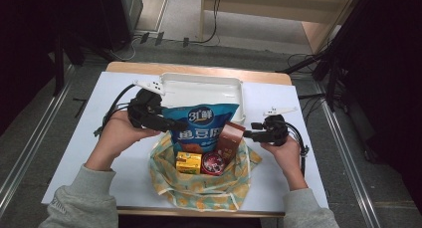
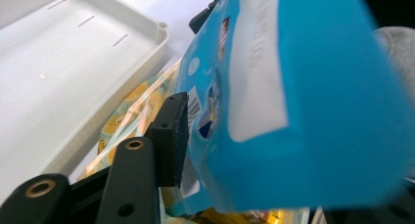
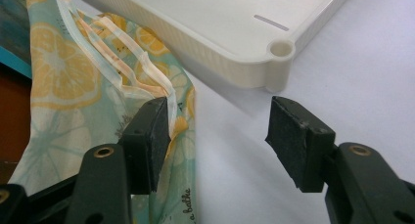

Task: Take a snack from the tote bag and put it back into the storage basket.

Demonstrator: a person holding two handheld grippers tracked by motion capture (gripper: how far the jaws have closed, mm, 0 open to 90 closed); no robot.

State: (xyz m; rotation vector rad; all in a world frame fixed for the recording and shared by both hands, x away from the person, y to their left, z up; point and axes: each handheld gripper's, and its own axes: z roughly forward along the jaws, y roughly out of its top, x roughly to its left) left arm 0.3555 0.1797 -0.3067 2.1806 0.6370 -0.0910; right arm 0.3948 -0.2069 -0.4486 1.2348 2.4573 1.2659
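A blue snack bag [image 1: 199, 126] stands upright in a lemon-print cloth bag [image 1: 199, 190] at the table's middle. My left gripper [image 1: 169, 124] is shut on the snack bag's left edge. In the left gripper view one pad [image 2: 171, 136] presses on the blue snack bag [image 2: 318, 111], which hides the other jaw. Beside the snack bag, a brown box [image 1: 230, 138], a yellow box [image 1: 188, 162] and a red round tin [image 1: 213, 163] sit in the cloth bag. My right gripper [image 1: 251, 133] is open at the cloth bag's right rim. One of its pads [image 3: 147, 141] rests against the cloth's handle strap [image 3: 147, 82].
A white tray [image 1: 199, 91] lies just behind the cloth bag, its corner [image 3: 281, 50] close ahead of my right gripper. White table surface [image 1: 74, 153] lies to the left and right of the bag. Cables and stands line the floor beyond the table.
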